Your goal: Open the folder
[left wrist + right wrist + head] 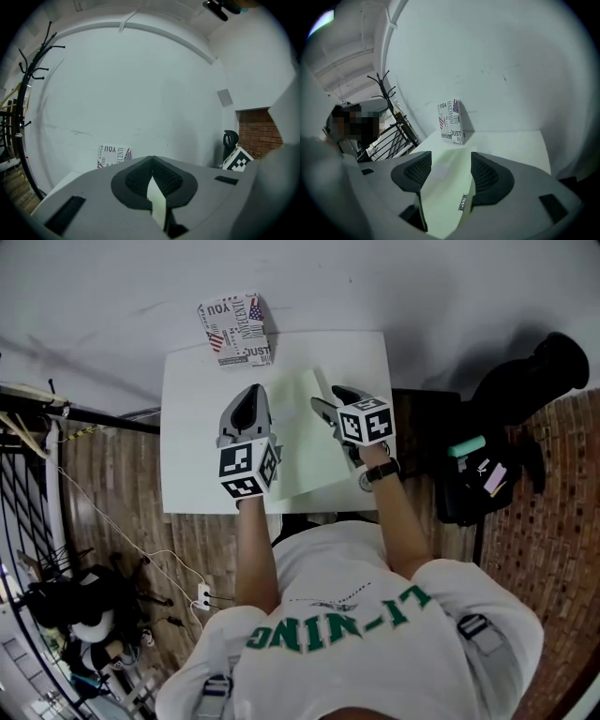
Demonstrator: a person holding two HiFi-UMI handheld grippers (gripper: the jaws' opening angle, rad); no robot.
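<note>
At the far left of the white table [187, 460] stands a printed box [235, 329] reading "YOU" and "JUST". The left gripper [249, 395] has its jaws pressed together, pinching a pale green edge of the folder [298, 442], which lies mid-table. The right gripper [334, 399] has its jaws spread over the folder's right part, pads off it. Nearest, the person's shirt [356, 615] reads "LI-NING"

Pale green folder [302, 423], white table [192, 427], white box [236, 330] with black lettering and red-blue flag prints

A small cardboard box printed with newsprint and flags [235, 330] stands at the far edge of the square white table [187, 446]. A black bag [464, 493] sits on the brick floor [553, 521].
</note>
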